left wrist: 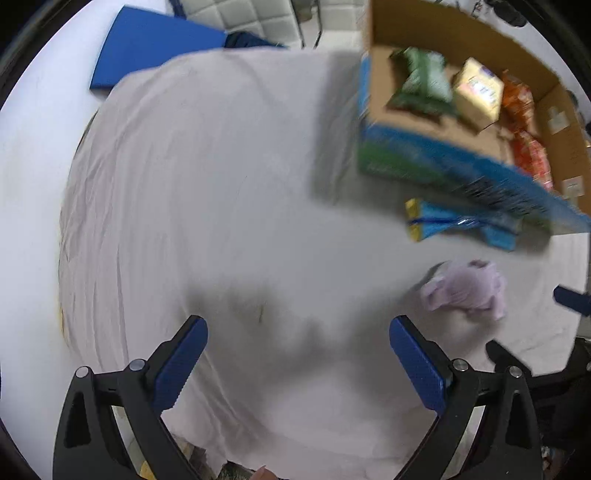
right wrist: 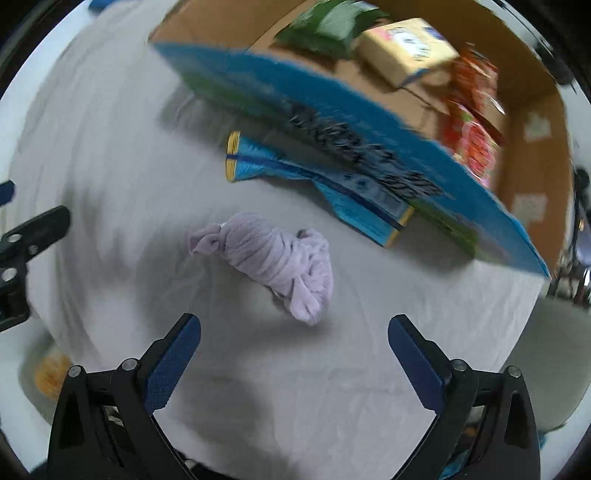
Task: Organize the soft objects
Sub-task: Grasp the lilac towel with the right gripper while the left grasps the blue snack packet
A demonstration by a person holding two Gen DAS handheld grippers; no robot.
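Note:
A bunched lilac cloth (right wrist: 275, 264) lies on the white sheet just ahead of my open, empty right gripper (right wrist: 293, 332); it also shows at the right of the left wrist view (left wrist: 467, 290). A blue and yellow packet (right wrist: 317, 181) lies beyond it against the cardboard box (right wrist: 306, 96), and shows in the left wrist view (left wrist: 454, 223). The box (left wrist: 461, 162) holds a green packet (left wrist: 421, 79), a yellow pack (left wrist: 476, 94) and red-orange packets (left wrist: 526, 129). My left gripper (left wrist: 297, 334) is open and empty over bare sheet, left of the cloth.
A white sheet (left wrist: 221, 166) covers the table. A blue board (left wrist: 147, 44) and a white padded chair (left wrist: 240, 18) sit beyond its far left edge. The left gripper's black frame (right wrist: 26, 240) shows at the left edge of the right wrist view.

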